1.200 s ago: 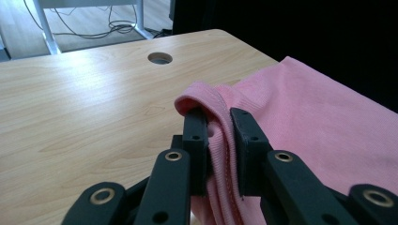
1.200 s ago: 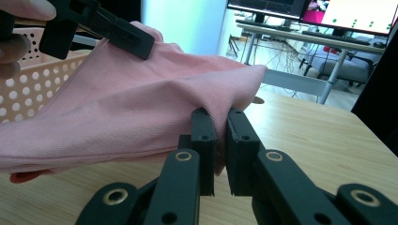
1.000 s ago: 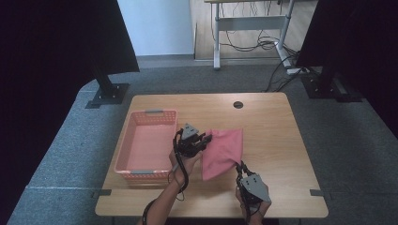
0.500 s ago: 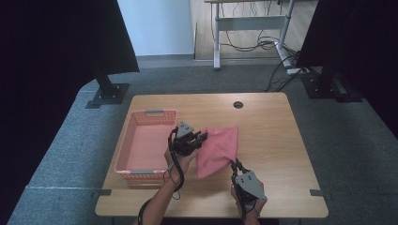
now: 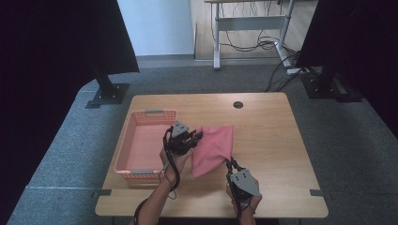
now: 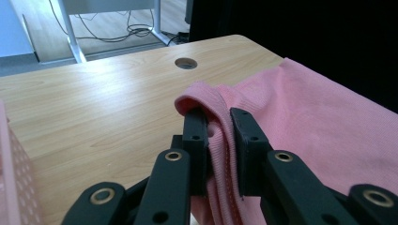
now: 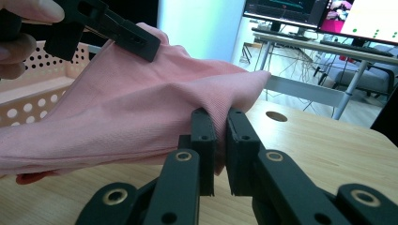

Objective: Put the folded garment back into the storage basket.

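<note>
Pink cloth (image 5: 213, 147) held above the wooden table (image 5: 277, 140), clamped by the left gripper (image 5: 196, 136) at one edge, pinched by the right gripper (image 5: 230, 163) at another, pink basket (image 5: 141, 143) just beside.

table (image 5: 263, 126): middle of the high view, its far edge toward the top
basket (image 5: 143, 145): on the table's left part
cloth (image 5: 213, 147): centre, just right of the basket
left gripper (image 5: 196, 137): between basket and cloth, at the cloth's upper left edge
right gripper (image 5: 231, 164): below centre, at the cloth's lower right edge
hole (image 5: 238, 104): in the tabletop above the cloth
</note>
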A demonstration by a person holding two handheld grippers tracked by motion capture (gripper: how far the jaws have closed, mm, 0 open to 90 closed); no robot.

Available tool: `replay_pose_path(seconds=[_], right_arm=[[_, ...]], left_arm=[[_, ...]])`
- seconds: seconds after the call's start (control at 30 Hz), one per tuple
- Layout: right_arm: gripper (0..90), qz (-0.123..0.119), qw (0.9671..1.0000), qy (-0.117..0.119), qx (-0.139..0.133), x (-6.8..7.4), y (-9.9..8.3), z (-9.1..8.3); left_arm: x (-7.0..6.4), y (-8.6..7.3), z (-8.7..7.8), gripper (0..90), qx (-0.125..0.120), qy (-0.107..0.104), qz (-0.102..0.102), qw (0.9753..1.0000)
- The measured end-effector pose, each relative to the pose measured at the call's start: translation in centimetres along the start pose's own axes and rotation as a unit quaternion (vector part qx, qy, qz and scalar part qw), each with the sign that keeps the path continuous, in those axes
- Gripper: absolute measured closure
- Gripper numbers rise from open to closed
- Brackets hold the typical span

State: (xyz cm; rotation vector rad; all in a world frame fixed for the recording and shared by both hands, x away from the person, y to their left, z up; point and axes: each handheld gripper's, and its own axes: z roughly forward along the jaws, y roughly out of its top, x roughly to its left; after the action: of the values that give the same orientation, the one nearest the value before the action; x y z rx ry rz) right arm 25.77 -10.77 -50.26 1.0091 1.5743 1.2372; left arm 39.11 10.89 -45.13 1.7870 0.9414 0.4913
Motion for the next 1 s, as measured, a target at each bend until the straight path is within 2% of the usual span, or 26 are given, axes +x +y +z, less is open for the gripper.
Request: replay_pose_path(seconds=[1.0], right_arm=[[82.8,-0.001,0.9999,0.009,-0.009,1.5,1.1,1.1]], left_arm=[[1.2,0.3,-1.4,76.8,-0.004,0.017,0.002,0.9998]])
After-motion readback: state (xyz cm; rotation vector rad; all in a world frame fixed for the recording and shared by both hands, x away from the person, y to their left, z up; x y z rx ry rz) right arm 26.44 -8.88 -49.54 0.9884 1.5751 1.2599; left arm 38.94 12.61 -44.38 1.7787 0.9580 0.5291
